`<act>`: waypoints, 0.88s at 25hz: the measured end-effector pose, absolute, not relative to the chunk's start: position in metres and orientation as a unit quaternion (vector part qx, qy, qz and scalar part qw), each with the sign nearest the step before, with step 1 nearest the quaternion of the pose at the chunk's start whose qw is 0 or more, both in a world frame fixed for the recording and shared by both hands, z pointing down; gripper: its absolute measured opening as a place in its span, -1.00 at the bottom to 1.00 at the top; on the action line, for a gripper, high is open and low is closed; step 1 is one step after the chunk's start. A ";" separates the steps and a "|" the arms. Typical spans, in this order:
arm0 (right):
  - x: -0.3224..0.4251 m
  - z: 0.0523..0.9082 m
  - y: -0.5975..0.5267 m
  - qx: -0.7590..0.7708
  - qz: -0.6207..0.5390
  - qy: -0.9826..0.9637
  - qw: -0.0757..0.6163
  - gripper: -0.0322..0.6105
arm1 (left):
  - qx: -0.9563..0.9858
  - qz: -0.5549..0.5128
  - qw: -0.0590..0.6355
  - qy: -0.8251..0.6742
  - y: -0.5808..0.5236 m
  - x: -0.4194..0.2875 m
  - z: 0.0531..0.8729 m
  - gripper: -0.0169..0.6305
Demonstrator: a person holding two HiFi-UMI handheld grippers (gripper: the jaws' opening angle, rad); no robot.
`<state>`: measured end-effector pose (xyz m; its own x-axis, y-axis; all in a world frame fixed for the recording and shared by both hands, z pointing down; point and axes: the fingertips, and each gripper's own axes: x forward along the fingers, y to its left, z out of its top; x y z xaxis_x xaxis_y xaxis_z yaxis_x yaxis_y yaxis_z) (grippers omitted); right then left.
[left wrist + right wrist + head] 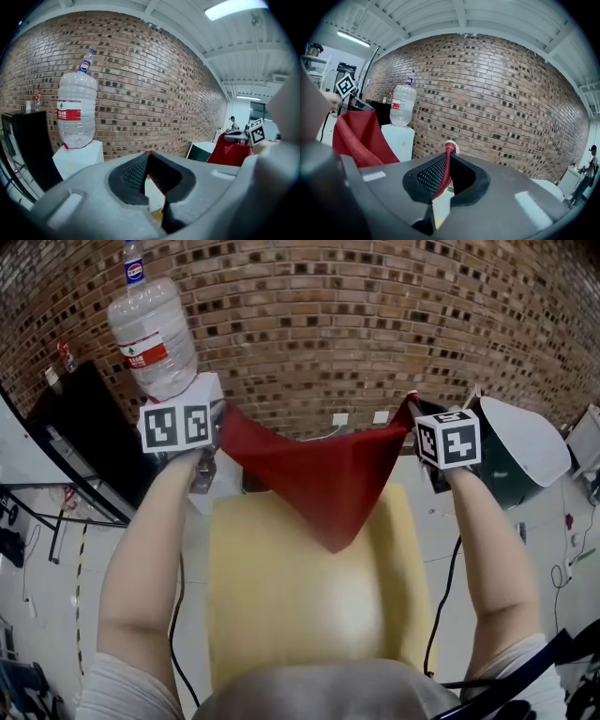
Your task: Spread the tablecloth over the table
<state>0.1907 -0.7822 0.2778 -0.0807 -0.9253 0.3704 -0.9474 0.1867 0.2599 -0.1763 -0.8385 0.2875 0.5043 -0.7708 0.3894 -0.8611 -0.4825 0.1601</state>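
Observation:
A red tablecloth [323,474] hangs in the air between my two grippers, above a small yellow table [300,601]. Its lower corner droops in a point over the tabletop. My left gripper [217,427] is shut on the cloth's left edge, and a thin red strip [151,177] shows between its jaws. My right gripper [412,418] is shut on the cloth's right corner, where a red fold [444,171] runs up between its pads. The rest of the cloth [358,138] shows at the left of the right gripper view.
A brick wall [375,324] stands just beyond the table. A water dispenser with a large bottle [153,334] is at the back left, beside a black cabinet [89,442]. A green bin with a white lid [516,451] sits at the right. Cables lie on the floor.

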 end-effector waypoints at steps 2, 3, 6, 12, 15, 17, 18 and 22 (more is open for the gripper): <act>0.199 0.282 -0.796 0.649 0.031 -0.724 0.230 -0.87 | 0.842 0.132 0.165 -0.496 -0.856 -0.188 0.289 -0.91; 0.203 0.285 -0.803 0.654 0.037 -0.719 0.230 -0.87 | 0.838 0.131 0.164 -0.503 -0.864 -0.194 0.289 -0.91; 0.211 0.294 -0.822 0.666 0.061 -0.710 0.220 -0.87 | 0.828 0.131 0.162 -0.521 -0.882 -0.211 0.292 -0.91; 0.232 0.300 -0.840 0.694 0.089 -0.688 0.194 -0.87 | 0.810 0.125 0.164 -0.549 -0.899 -0.240 0.299 -0.91; 0.237 0.312 -0.846 0.701 0.106 -0.679 0.191 -0.87 | 0.803 0.127 0.168 -0.557 -0.903 -0.253 0.313 -0.91; 0.237 0.324 -0.849 0.704 0.114 -0.673 0.196 -0.87 | 0.799 0.130 0.179 -0.559 -0.905 -0.259 0.328 -0.91; 0.237 0.330 -0.850 0.705 0.118 -0.671 0.198 -0.87 | 0.798 0.131 0.184 -0.559 -0.905 -0.261 0.335 -0.91; 0.233 0.361 -0.854 0.703 0.133 -0.665 0.214 -0.87 | 0.792 0.140 0.198 -0.560 -0.906 -0.271 0.362 -0.91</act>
<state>0.2335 -0.8543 0.3608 0.0801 -0.8783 0.4714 -0.9921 -0.0244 0.1231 -0.2708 -0.9064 0.3620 0.3339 -0.8318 0.4434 -0.9426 -0.2940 0.1582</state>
